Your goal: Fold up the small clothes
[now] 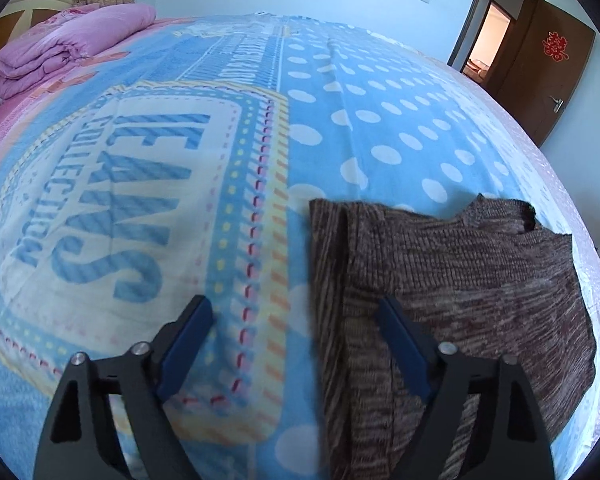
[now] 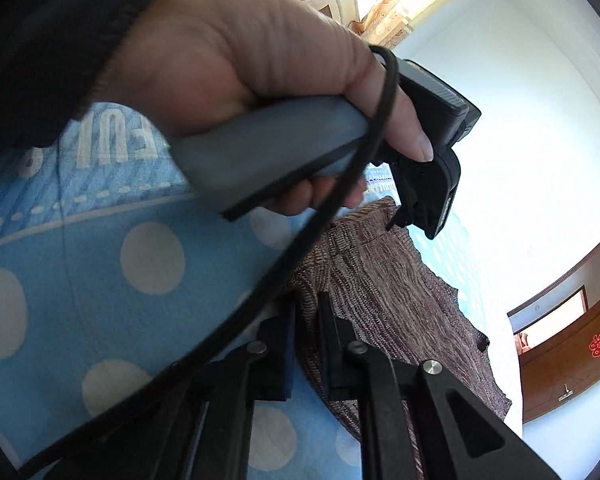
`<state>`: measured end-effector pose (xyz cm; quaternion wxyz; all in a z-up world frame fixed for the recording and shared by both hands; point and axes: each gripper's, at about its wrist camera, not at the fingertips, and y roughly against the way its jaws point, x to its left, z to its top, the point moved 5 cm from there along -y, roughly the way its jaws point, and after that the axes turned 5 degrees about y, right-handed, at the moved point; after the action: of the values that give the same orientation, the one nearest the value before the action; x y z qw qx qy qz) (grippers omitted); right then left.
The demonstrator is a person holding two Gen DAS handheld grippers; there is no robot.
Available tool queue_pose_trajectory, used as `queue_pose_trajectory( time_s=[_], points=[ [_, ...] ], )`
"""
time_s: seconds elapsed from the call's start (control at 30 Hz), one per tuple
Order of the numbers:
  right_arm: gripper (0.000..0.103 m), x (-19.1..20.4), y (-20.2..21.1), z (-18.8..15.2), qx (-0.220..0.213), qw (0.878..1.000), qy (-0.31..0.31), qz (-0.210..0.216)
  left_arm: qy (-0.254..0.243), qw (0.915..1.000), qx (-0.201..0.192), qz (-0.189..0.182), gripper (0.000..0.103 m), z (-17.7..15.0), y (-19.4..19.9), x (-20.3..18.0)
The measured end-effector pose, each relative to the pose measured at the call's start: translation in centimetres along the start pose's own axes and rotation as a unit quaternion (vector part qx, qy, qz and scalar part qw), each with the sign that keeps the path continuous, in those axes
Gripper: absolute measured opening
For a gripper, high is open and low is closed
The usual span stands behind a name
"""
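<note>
A brown knitted garment [image 1: 440, 280] is laid flat on a blue printed bedspread [image 1: 228, 152]. The left gripper [image 1: 296, 320] is held wide above its folded left edge, nothing gripped. A pink quilt [image 1: 68, 48] is seen folded far behind.

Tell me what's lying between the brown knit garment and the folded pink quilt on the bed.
Only bare bedsheet: the left wrist view shows nothing resting between the brown knit garment and the pink quilt.
</note>
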<state>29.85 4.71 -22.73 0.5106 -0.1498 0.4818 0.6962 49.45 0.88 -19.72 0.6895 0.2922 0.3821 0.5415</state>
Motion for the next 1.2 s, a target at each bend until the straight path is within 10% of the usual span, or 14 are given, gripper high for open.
queue_pose_trajectory(
  time_s=[0.17, 0.23, 1.2],
  points=[
    [0.007, 0.0, 0.2, 0.1, -0.003, 1.000, 0.000, 0.001, 0.003, 0.9999, 0.007, -0.011, 0.064, 0.6, -0.8, -0.4],
    [0.006, 0.0, 1.1, 0.4, -0.013, 1.000, -0.009, 0.010, -0.006, 0.9995, 0.008, -0.031, 0.010, 0.7, -0.7, -1.0],
    [0.005, -14.2, 4.1, -7.5, -0.034, 0.954, -0.287, 0.081, 0.036, 0.9962, -0.034, -0.072, 0.007, 3.6, 6.3, -6.7]
  ],
)
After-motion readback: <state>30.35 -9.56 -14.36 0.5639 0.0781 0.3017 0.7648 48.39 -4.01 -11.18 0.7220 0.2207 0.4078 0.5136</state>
